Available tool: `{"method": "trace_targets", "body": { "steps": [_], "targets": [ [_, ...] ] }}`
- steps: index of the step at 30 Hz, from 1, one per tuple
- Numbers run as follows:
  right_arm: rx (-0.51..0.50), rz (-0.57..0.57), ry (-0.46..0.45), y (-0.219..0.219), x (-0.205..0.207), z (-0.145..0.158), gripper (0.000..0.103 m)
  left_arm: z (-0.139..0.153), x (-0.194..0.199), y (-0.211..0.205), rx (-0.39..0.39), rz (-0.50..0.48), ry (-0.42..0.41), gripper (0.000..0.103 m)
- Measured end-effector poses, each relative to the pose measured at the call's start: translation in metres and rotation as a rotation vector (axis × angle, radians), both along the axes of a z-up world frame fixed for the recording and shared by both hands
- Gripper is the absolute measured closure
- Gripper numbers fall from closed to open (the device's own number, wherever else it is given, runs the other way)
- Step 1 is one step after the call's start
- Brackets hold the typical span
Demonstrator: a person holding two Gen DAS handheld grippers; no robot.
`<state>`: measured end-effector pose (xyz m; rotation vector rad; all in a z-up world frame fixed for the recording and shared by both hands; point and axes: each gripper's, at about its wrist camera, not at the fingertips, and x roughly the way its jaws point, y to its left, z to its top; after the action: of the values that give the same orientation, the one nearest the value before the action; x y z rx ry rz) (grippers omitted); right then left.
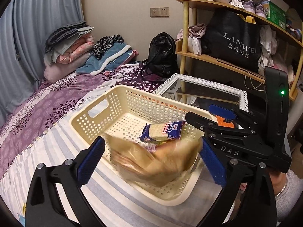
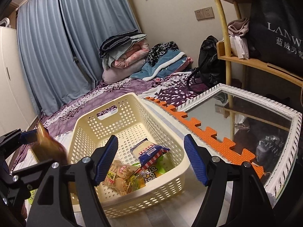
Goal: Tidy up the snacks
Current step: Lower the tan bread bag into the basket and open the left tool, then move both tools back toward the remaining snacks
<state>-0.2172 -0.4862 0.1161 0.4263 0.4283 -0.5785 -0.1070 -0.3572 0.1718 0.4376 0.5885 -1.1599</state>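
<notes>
My left gripper [image 1: 151, 158] stands wide open over the near end of the cream basket [image 1: 121, 102] on the bed [image 1: 47, 104], and a blurred tan snack bag [image 1: 157, 162] sits between its fingers, which do not press on it. My right gripper [image 2: 151, 158] hangs half open and grasps nothing, above the basket's near end. Inside lie a blue cracker pack [image 2: 151, 151] and a clear biscuit bag [image 2: 121, 177]; a framed mirror [image 2: 295, 124] lies beside the basket.

Dim warm indoor light, strong fisheye bending, dark corners, motion-blurred bread bag [image 1: 155, 162].
</notes>
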Motion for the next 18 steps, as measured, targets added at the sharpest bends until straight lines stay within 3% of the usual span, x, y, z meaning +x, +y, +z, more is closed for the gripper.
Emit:
{"method": "trace_targets", "body": {
  "steps": [18],
  "targets": [
    [-0.01,0.047,-0.012,0.019,0.01,0.009,0.031,0.008,0.024,0.037,-0.035,0.125,0.048,0.004]
  ]
}}
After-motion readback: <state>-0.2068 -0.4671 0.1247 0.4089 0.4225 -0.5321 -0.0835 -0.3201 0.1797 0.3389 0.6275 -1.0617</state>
